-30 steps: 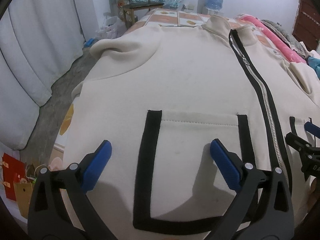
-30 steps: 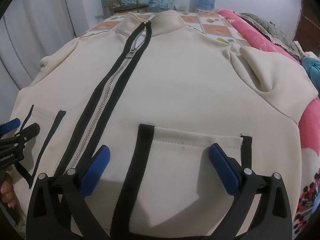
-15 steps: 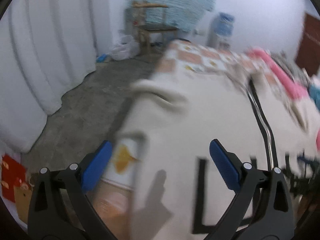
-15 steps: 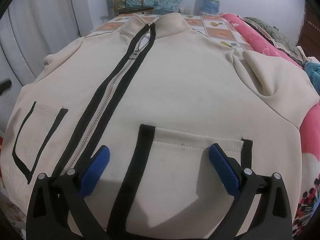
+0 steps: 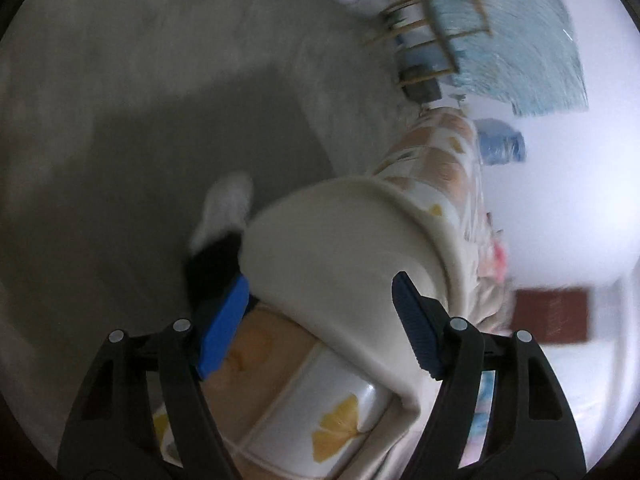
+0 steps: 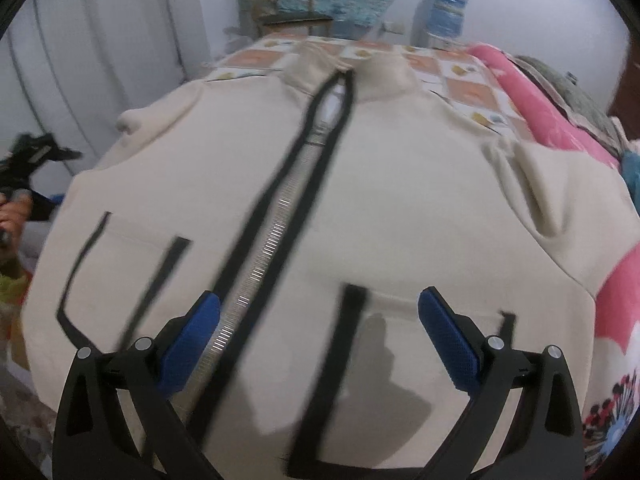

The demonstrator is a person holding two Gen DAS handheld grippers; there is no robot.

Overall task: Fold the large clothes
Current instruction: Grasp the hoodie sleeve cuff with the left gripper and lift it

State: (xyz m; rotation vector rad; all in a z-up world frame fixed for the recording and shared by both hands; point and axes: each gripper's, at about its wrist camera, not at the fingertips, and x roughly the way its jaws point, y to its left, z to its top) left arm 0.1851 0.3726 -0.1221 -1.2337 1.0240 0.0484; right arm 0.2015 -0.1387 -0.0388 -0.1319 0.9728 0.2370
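A cream zip jacket (image 6: 400, 208) with black trim and two front pockets lies spread face up on the bed. My right gripper (image 6: 318, 340) is open and empty, hovering over the jacket's lower front between the zipper (image 6: 276, 236) and the right pocket. My left gripper (image 5: 320, 320) is open and empty, tilted sideways at the bed's left edge, with the jacket's left side (image 5: 340, 248) between its fingers' line of sight. The left gripper also shows at the far left of the right wrist view (image 6: 32, 152), off the jacket.
A tiled leaf-print bedsheet (image 5: 320, 400) covers the bed. A pink blanket (image 6: 532, 100) lies along the right side. Grey floor (image 5: 140, 120), white curtains (image 6: 100, 40), a wooden chair (image 6: 288, 8) and a water bottle (image 6: 444, 12) stand beyond. A white shoe (image 5: 224, 208) is on the floor.
My left gripper swung off the jacket's front to the left edge of the bed and rolled sideways. My right gripper shifted slightly left toward the zipper. Both stayed open.
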